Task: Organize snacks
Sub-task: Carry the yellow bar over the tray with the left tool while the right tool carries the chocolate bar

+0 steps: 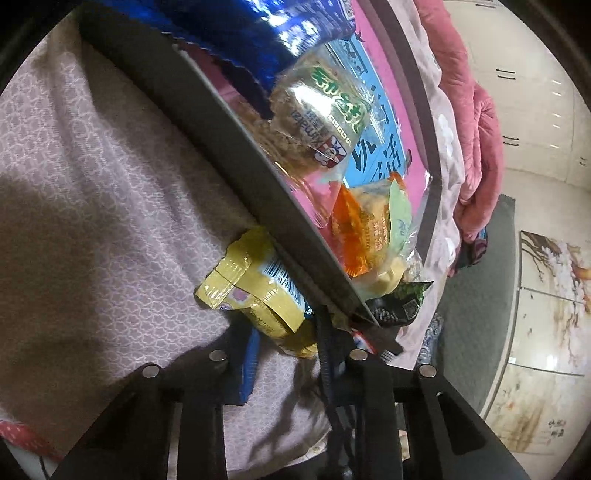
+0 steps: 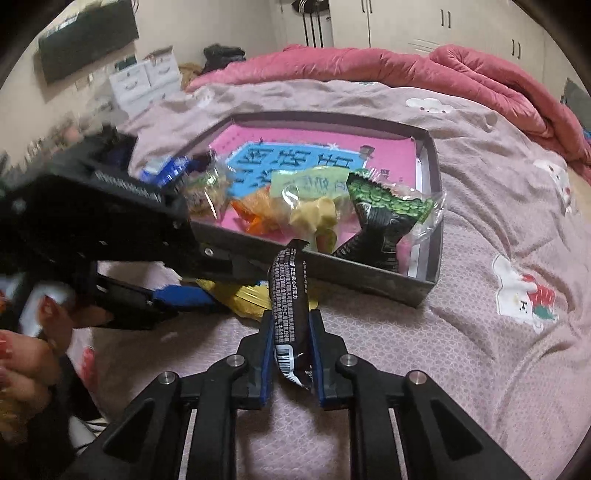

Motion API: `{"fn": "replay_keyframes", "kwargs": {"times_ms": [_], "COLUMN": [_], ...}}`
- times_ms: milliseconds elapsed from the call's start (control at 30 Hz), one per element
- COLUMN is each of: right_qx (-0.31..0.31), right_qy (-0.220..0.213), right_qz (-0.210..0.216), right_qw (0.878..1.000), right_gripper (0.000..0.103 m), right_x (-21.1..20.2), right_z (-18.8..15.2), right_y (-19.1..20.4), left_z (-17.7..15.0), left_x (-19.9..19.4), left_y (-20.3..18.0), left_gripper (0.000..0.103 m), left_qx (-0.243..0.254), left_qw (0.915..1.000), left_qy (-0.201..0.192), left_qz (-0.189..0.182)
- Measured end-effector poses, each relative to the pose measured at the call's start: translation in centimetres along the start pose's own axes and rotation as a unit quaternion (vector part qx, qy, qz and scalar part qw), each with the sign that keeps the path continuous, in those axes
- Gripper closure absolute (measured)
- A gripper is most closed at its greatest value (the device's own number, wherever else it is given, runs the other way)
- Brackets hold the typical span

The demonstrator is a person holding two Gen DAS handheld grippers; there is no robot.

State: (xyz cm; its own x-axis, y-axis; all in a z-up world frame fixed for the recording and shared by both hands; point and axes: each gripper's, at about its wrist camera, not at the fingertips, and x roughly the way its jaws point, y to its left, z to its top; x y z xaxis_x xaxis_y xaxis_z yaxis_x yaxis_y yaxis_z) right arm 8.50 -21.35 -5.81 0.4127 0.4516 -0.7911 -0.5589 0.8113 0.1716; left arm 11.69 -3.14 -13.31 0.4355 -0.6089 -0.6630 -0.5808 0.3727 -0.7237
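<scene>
1. Right tool [image 2: 291, 354] pinching a black snack bar [image 2: 287, 306] upright between its blue pads, just short of the grey box [image 2: 369, 271] on the bed [image 2: 498, 229].
2. Left tool [image 1: 291, 354] spread wide, reaching at a yellow packet [image 1: 255, 291] lying on the bed against the box's near wall.
3. Inside the box: blue foil bag [image 1: 240, 33], green-lettered clear packet [image 1: 317, 122], orange packet [image 1: 351, 236], green-and-black packet [image 2: 380, 218], all on a pink liner [image 2: 388, 158].

Blue bag [image 1: 236, 33] runs off the top edge. Left gripper [image 2: 207, 273] is smeared with motion blur, and the yellow packet [image 2: 251, 297] sits half hidden beneath it. Print on the black packet [image 2: 288, 314] is too small to read.
</scene>
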Motion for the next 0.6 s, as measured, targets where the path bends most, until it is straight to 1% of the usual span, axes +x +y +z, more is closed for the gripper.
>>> {"fn": "replay_keyframes", "kwargs": {"times_ms": [100, 267, 333, 433, 500, 600], "right_qx": [0.01, 0.014, 0.013, 0.011, 0.013, 0.012], "right_qy": [-0.02, -0.042, -0.053, -0.072, -0.089, -0.105], "right_qz": [0.014, 0.007, 0.006, 0.004, 0.005, 0.006], "right_qw": [1.0, 0.999, 0.999, 0.997, 0.996, 0.994], "right_gripper": [0.086, 0.086, 0.086, 0.086, 0.086, 0.086], "right_x": [-1.1, -2.1, -2.6, -3.2, -3.7, -4.2], "right_z": [0.3, 0.7, 0.8, 1.1, 1.3, 1.5], "right_y": [0.0, 0.2, 0.3, 0.7, 1.0, 1.3], "left_z": [-0.1, -0.5, -0.6, -0.9, -1.0, -1.1], "left_x": [-0.5, -2.5, -3.6, -5.3, -6.6, -8.1], "left_y": [0.1, 0.3, 0.0, -0.7, -1.4, -2.4], "left_gripper": [0.078, 0.08, 0.08, 0.08, 0.08, 0.08], "left_qx": [0.008, 0.033, 0.05, 0.088, 0.118, 0.154], "left_qw": [1.0, 0.9993, 0.9984, 0.9953, 0.9912, 0.9847], "left_qy": [-0.002, -0.015, -0.023, -0.04, -0.06, -0.079], "left_qz": [-0.005, -0.006, -0.007, -0.001, 0.006, 0.014]}}
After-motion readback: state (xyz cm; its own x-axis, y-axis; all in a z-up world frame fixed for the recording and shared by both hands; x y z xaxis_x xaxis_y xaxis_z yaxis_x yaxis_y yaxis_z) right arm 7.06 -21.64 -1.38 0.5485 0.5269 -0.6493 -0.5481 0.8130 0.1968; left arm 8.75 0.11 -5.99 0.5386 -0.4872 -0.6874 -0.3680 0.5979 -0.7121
